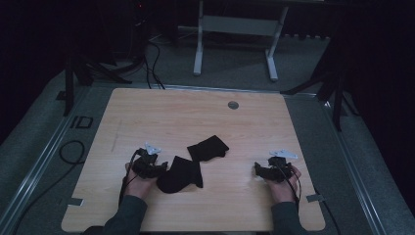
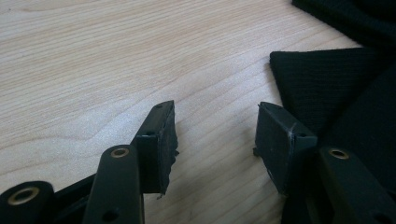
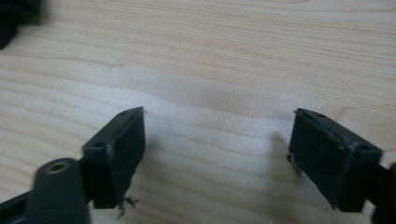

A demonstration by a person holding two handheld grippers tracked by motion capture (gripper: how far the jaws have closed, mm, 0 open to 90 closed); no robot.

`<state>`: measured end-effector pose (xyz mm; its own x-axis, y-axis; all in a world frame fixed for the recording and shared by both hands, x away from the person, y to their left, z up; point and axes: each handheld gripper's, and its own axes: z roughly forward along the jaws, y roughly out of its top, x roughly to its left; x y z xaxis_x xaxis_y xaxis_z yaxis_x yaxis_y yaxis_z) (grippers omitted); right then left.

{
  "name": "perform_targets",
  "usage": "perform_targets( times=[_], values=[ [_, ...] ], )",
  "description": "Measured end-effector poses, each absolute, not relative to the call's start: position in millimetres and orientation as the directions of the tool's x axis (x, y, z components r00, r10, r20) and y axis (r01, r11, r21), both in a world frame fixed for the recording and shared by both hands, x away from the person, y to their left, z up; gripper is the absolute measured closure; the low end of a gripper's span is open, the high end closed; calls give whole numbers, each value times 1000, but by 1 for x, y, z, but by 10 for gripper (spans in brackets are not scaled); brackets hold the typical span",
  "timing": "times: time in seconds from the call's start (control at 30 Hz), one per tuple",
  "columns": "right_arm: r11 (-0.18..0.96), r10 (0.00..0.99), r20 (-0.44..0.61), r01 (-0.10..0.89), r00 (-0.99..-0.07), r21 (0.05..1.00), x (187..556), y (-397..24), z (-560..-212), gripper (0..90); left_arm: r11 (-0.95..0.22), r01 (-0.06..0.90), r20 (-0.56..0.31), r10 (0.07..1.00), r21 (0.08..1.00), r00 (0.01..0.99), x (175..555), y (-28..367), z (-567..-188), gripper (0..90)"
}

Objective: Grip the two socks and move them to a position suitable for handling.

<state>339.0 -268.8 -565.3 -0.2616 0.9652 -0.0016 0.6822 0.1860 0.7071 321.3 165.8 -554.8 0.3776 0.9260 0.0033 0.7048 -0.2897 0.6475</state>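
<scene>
Item: table (image 1: pixel 147 112), light wood grain, rounded corners, a small grey round cap (image 1: pixel 233 105) set in near its far edge.

Item: my left gripper (image 1: pixel 164 166), held low at the near left of the table. In the left gripper view (image 2: pixel 215 135) its jaws stand apart with bare wood between them; nothing is gripped. One jaw tip sits just beside, perhaps on, the edge of dark cloth (contact I cannot settle from these angles).

Item: near black cloth (image 1: pixel 180 175), a soft knitted piece lying flat, just beside my left gripper on its inner side. The left gripper view shows its ribbed weave and a pointed corner (image 2: pixel 327 84) on the wood.

Item: far black cloth (image 1: pixel 208 148), a second dark piece, a little farther from me and toward the middle; whether the two touch at a corner I cannot tell.

Item: my right gripper (image 1: pixel 257 170), at the near right, well apart from both cloths. In the right gripper view (image 3: pixel 217 149) the jaws are spread wide over bare wood, holding nothing.

Item: my forearms, in dark sleeves (image 1: pixel 126 215), entering from the near edge.

Item: surroundings beyond the table, dim: grey floor, cables (image 1: pixel 71 152), a pale table frame (image 1: pixel 235 29).
</scene>
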Motion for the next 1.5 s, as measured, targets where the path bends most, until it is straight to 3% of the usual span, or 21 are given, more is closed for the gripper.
perform_targets(
  times=[0.3,0.53,0.83,1.5],
  values=[
    [232,950,-4,695,-313,681,332,-260,-559,369,-289,705,3,926,648,377,321,166,-555,485],
    [297,923,-20,679,-383,671,326,-247,-555,439,-289,704,3,926,648,378,321,166,-555,485],
    [359,882,-17,646,-472,673,317,-219,-549,488,-289,704,4,926,649,377,321,166,-555,485],
    [532,697,-30,488,-717,692,286,-116,-542,505,-285,704,2,928,651,374,321,165,-555,485]
  ],
)
